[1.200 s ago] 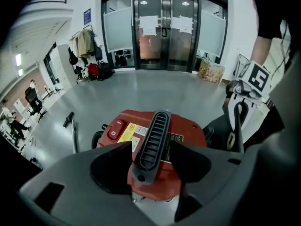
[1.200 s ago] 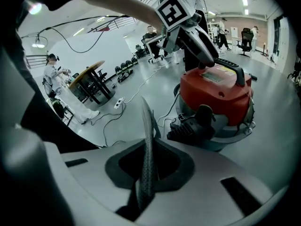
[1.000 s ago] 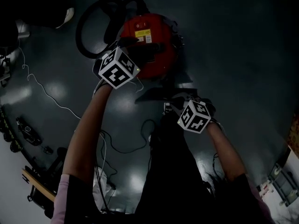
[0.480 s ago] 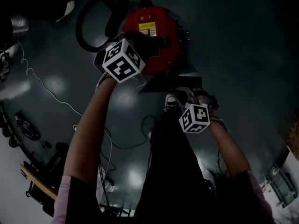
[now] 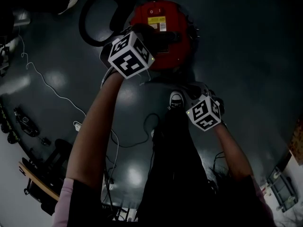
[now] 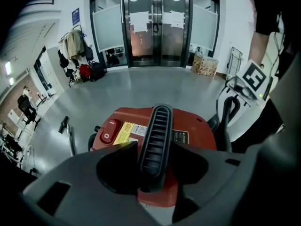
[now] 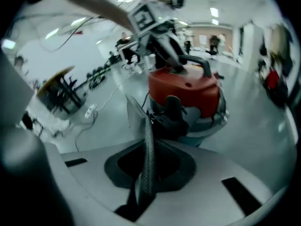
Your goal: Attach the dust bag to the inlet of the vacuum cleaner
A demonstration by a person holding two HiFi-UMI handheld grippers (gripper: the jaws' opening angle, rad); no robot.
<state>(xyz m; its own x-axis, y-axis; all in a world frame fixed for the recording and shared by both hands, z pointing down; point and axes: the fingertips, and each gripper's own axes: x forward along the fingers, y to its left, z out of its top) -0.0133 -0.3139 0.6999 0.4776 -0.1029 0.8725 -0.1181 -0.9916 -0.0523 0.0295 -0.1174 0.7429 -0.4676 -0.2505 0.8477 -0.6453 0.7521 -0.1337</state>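
Note:
The red vacuum cleaner (image 5: 161, 37) stands on the dark floor. My left gripper (image 6: 153, 149) is over its top, jaws closed on the black ribbed carry handle (image 6: 155, 131). Its marker cube (image 5: 130, 56) shows in the head view. My right gripper (image 7: 148, 171) is shut on the thin edge of the grey mesh dust bag (image 7: 148, 140). It holds the bag upright in front of the vacuum (image 7: 186, 91), a little short of the black fitting (image 7: 173, 109) on the vacuum's front. In the head view the right gripper (image 5: 191, 91) is just below the vacuum.
A black hose (image 5: 94, 18) loops at the vacuum's left. A white cable (image 5: 47, 86) trails across the floor, with clutter along the left edge (image 5: 28, 126). The person's shoe (image 5: 176, 100) and dark legs are beside the right gripper. Glass doors (image 6: 155, 27) lie far behind.
The right gripper has rolled and shifted a little with the bag in front of the vacuum. The left gripper stays on the vacuum's top. The head view has tilted slightly.

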